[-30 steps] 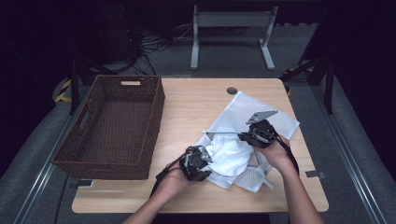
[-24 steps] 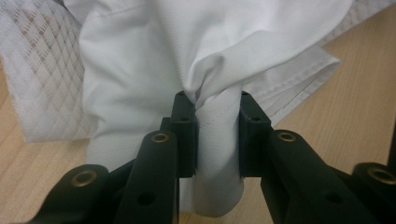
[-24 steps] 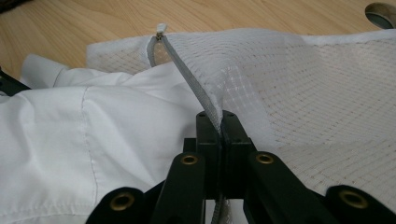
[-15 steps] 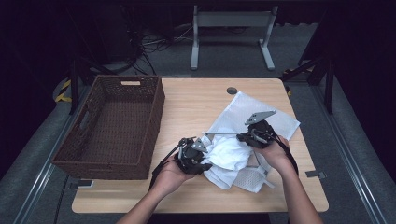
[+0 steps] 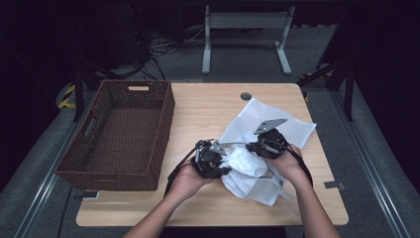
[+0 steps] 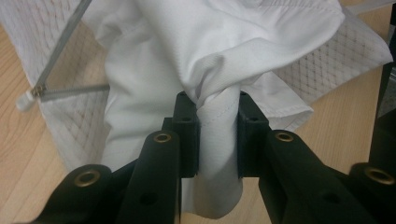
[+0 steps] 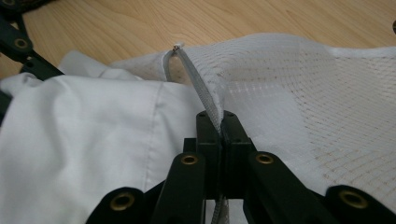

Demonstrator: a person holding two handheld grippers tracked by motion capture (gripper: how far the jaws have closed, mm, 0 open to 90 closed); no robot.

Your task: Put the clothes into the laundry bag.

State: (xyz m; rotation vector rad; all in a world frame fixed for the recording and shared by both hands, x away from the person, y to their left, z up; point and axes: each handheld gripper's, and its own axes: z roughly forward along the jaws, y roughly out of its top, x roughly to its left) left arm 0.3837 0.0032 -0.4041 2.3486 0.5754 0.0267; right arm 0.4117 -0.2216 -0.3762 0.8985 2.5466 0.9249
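A white mesh laundry bag lies on the right half of the wooden table, its grey zipper edge held up. A bunched white cloth garment sits at the bag's mouth. My left gripper is shut on a twisted fold of the white garment, squeezed between both black jaws. My right gripper is shut on the bag's zipper edge, jaws pinched tight on the grey tape. The garment lies just left of that edge.
A dark brown wicker basket stands empty on the left half of the table. A round cable hole sits near the far edge. A grey desk frame stands on the floor beyond.
My left gripper has shifted a little to the left and up, drawing the white garment with it. The right gripper holds the bag's edge in much the same place.
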